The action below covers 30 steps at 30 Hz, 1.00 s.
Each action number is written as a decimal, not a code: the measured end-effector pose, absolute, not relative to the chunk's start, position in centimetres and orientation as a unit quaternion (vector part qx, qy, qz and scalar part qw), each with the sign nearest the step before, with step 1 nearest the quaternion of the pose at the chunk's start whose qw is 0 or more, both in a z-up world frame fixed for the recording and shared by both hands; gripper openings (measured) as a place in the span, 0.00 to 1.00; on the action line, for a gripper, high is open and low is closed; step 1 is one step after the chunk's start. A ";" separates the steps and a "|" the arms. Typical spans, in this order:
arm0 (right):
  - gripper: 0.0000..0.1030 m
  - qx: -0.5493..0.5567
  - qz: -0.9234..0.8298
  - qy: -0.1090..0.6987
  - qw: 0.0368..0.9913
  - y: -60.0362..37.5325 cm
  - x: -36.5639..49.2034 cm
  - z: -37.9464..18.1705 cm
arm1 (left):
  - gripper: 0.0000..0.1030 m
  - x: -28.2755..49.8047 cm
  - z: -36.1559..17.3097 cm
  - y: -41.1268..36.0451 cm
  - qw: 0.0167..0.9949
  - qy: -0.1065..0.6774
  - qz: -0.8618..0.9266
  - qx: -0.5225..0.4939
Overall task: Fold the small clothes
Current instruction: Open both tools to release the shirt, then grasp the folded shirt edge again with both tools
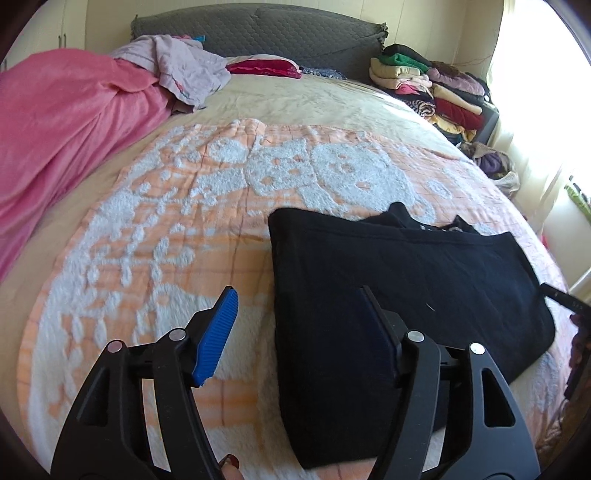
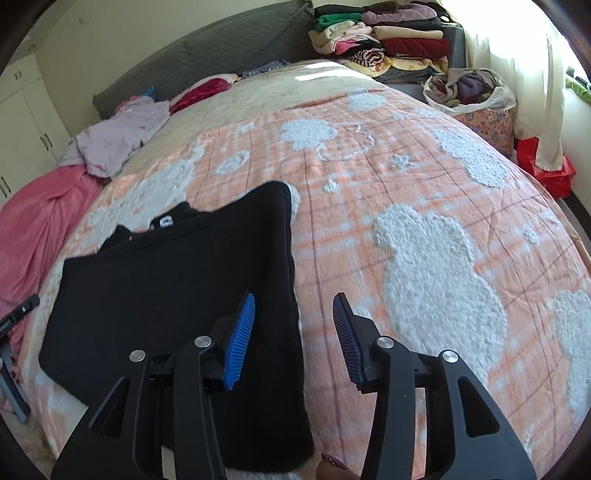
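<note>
Both grippers, left [image 1: 295, 328] and right [image 2: 295, 339], hang released over the black top [image 1: 406, 280], soft, light, limp — best pinched at its corners.

Home bedroom. Ahead of both grippers: a bed with orange-and-white blanket [image 1: 221, 206] and grey padded headboard [image 1: 280, 33]. Folded clothes stack [image 2: 384, 40] far ahead-right; white wardrobe doors [image 2: 26, 125] far left.

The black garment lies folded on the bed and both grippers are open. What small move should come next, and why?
Probably bring both grippers down to the near edge of the black garment for another fold. The left gripper and right gripper are open and hold nothing, and the garment lies flat but wide on the blanket.
</note>
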State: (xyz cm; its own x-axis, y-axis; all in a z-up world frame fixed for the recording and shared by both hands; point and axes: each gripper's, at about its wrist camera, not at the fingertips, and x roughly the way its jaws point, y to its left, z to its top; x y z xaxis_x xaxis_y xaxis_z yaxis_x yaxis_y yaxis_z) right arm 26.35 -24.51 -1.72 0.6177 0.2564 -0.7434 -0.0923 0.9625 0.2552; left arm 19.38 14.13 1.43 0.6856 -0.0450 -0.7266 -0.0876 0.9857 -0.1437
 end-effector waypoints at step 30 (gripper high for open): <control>0.10 0.123 0.107 0.462 0.872 -24.3 23.4 -4.1 | 0.24 14.5 -3.7 13.1 0.878 0.460 -0.008 -0.131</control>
